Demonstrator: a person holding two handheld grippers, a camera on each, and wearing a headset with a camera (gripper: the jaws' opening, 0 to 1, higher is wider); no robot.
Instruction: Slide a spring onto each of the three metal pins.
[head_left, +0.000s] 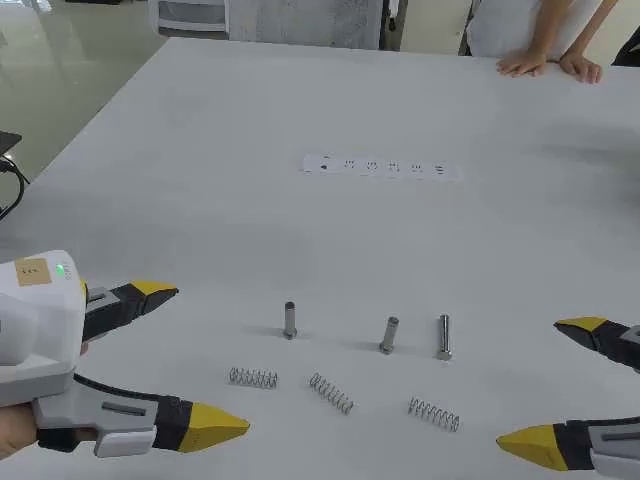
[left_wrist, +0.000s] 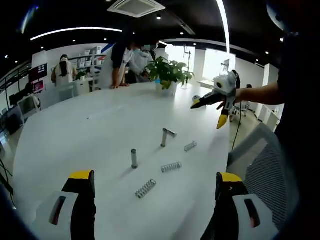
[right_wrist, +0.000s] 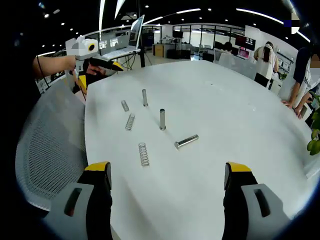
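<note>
In the head view the frame cuts off the left gripper (head_left: 195, 358) at 8 o'clock. It cuts the right gripper (head_left: 546, 382) at 4 o'clock, so that little more than its yellow-tipped jaws shows. Both grippers gape wide and hold nothing. At 1 o'clock a person's hands (head_left: 550, 65) rest on the far edge of the table (head_left: 200, 150); the top edge cuts off the rest of the body.

The pins sit in a row at 6 o'clock, between the grippers and apart from both. The left pin (head_left: 290, 320) and the mid pin (head_left: 388, 335) stand upright with the long axis vertical, and their wider ends seem to be on the table. The right pin (head_left: 443, 337) looks upright from above, but the right gripper view shows it lying on its side. Its long axis runs 12 to 6, with the head at the 6 end, toward the person.

Three springs lie flat in a second row just nearer the person, none of them on a pin. The left spring (head_left: 252, 378) runs 9 to 3. The mid spring (head_left: 331, 393) runs 10 to 4, and the right spring (head_left: 434, 414) runs nearly the same way but flatter.

A strip (head_left: 382, 166) of sockets lies at 12 o'clock from the pins, with its long axis 9 to 3; its markings are too small to read. A tan sticker (head_left: 33, 270) on the left gripper's white body carries writing too small to read. A green lamp (head_left: 60, 270) glows beside it.
</note>
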